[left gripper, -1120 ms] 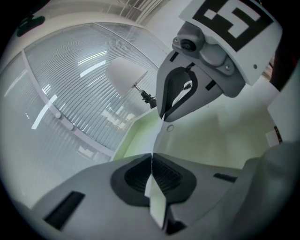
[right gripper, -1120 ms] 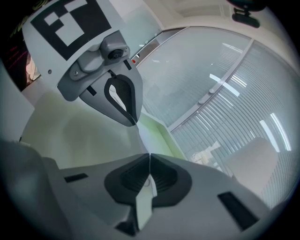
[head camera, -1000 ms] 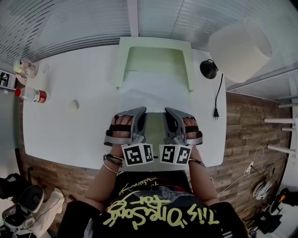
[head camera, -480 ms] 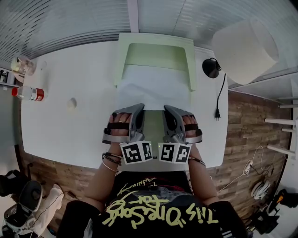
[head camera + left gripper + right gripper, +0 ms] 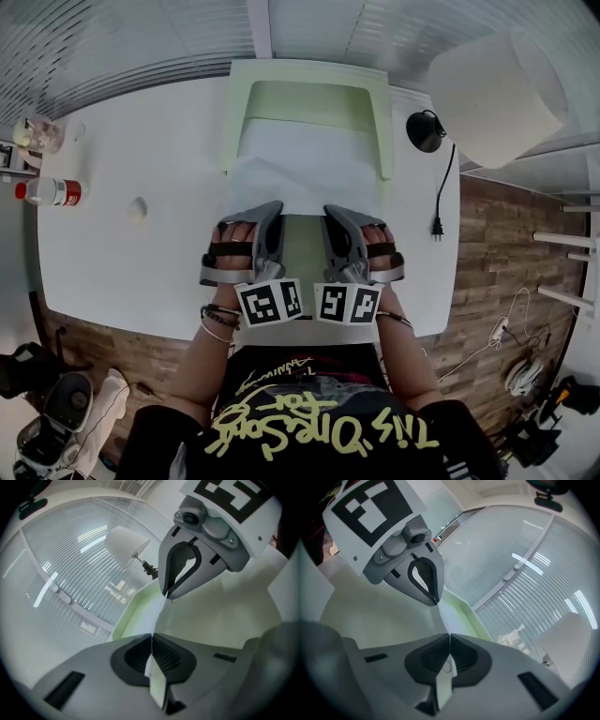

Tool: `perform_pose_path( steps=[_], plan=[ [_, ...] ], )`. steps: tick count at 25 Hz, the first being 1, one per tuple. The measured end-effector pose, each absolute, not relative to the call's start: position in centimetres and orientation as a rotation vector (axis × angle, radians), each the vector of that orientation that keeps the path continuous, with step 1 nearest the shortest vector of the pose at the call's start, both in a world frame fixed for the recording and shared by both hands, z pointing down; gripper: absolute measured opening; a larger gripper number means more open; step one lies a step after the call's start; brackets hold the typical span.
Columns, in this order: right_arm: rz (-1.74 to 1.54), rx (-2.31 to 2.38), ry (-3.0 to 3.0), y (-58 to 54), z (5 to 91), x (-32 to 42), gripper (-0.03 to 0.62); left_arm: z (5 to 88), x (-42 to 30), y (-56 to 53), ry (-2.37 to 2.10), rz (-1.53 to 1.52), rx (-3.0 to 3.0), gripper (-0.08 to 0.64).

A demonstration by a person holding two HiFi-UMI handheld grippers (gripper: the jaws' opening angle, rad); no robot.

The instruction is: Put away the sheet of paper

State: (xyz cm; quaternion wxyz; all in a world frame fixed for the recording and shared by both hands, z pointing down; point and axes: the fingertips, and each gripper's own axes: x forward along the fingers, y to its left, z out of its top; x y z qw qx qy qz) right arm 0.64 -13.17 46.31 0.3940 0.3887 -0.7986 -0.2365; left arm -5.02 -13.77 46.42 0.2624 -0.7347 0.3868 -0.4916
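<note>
I had the left gripper (image 5: 151, 641) and right gripper (image 5: 449, 641) each pinching the near edge of the sheet of paper (image 5: 305, 173), whose far end lay in the green tray (image 5: 309, 73). Pushing unevenly could have buckled or torn it.

Item counts, located from the one green tray (image 5: 309, 75): one sheet of paper (image 5: 305, 169) over it; two grippers (left gripper (image 5: 151, 641), right gripper (image 5: 449, 641)) at its near end; one lamp (image 5: 492, 94) to its right; one bottle (image 5: 52, 192) and one clear container (image 5: 33, 134) to its left.

White table (image 5: 117, 267), wood floor (image 5: 489, 281), ribbed wall (image 5: 122, 47)
</note>
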Motion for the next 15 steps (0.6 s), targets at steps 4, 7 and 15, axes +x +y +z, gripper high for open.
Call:
perform_pose_path(
  steps=[4, 7, 15],
  plan=[
    [-0.599, 0.987, -2.022, -13.5, 46.5, 0.7, 0.008, 46.5, -5.0, -14.3, 1.043, -1.33, -1.986, 0.008],
    [-0.595, 0.993, -2.019, -13.9, 46.6, 0.8, 0.008, 46.7, -4.9, -14.7, 1.044, -1.328, -1.988, 0.008],
    [-0.596, 0.996, -2.013, -14.8, 46.7, 0.7, 0.008, 46.9, -5.1, -15.4, 1.052, -1.33, -1.996, 0.008]
  ],
)
